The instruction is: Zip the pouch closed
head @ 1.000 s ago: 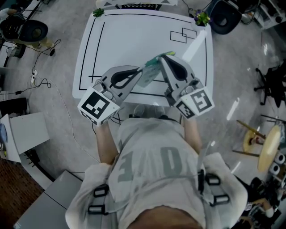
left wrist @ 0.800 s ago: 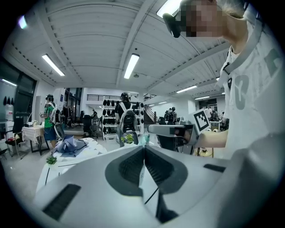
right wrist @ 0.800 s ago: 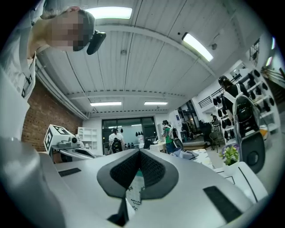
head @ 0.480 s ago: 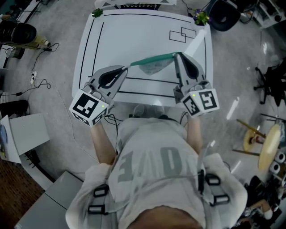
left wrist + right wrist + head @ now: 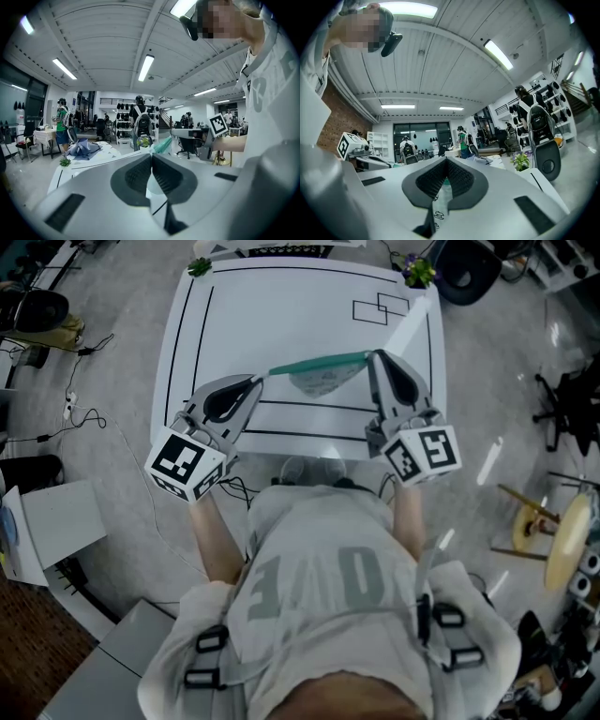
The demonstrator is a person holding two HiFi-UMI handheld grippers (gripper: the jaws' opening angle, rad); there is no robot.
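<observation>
A clear pouch [image 5: 319, 381] with a green zipper strip [image 5: 314, 364] hangs stretched between my two grippers above the near half of the white table [image 5: 281, 306]. My left gripper [image 5: 262, 378] is shut on the strip's left end, where pale pouch material [image 5: 153, 187] shows between its pads. At the strip's right end my right gripper [image 5: 371, 356] is shut too, with printed clear film [image 5: 437, 206] pinched in its jaws. From the left gripper [image 5: 151, 157] the green strip [image 5: 163, 145] runs towards the other gripper's marker cube [image 5: 218, 124]. The zipper's slider is too small to make out.
Black lines mark the table, with a small plant at each far corner [image 5: 200, 267] [image 5: 417, 273]. A dark chair [image 5: 469, 273] stands beyond the far right corner. Cables [image 5: 84, 413] lie on the floor at the left, near a pale box [image 5: 56, 521].
Both grippers have moved apart, left one leftward and right one rightward, pulling the bunched pouch out into a taut line. Over the last half second they have held still.
</observation>
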